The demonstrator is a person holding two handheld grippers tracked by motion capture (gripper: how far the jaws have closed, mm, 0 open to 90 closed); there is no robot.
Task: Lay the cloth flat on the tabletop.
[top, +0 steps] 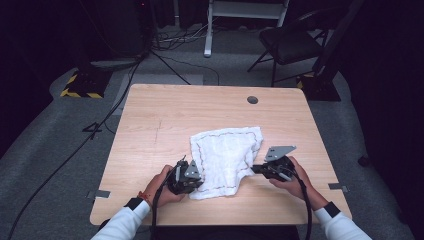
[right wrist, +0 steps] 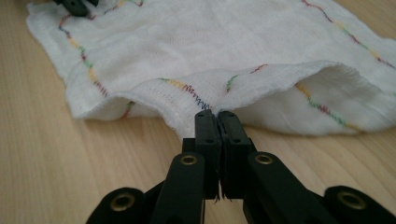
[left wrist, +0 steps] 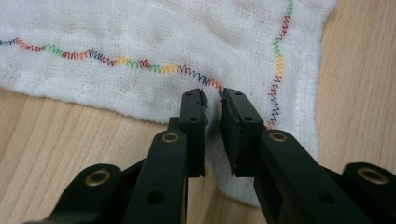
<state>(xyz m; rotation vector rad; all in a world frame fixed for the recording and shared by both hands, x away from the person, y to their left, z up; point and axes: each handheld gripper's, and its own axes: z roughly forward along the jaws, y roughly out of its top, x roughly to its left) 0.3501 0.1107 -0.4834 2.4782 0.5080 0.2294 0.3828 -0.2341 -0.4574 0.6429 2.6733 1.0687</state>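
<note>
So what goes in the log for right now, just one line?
left gripper: shut on cloth corner | right gripper: shut on cloth edge | cloth: on table, partly folded

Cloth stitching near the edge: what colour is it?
Multicoloured zigzag: red, green, blue, yellow on the white cloth. Clearest in the left gripper view.

A: Any readable text, labels, brands or numbers in the three views?

B: None. The cloth (left wrist: 154,42) carries only a multicoloured zigzag stitched border, no lettering. The table (top: 165,107) top is bare wood grain, no markings.

A: Signs on the floor?

B: One yellow-and-black hazard-striped base (top: 82,86) beyond the table's far left corner; stripes only, no words legible.
</note>
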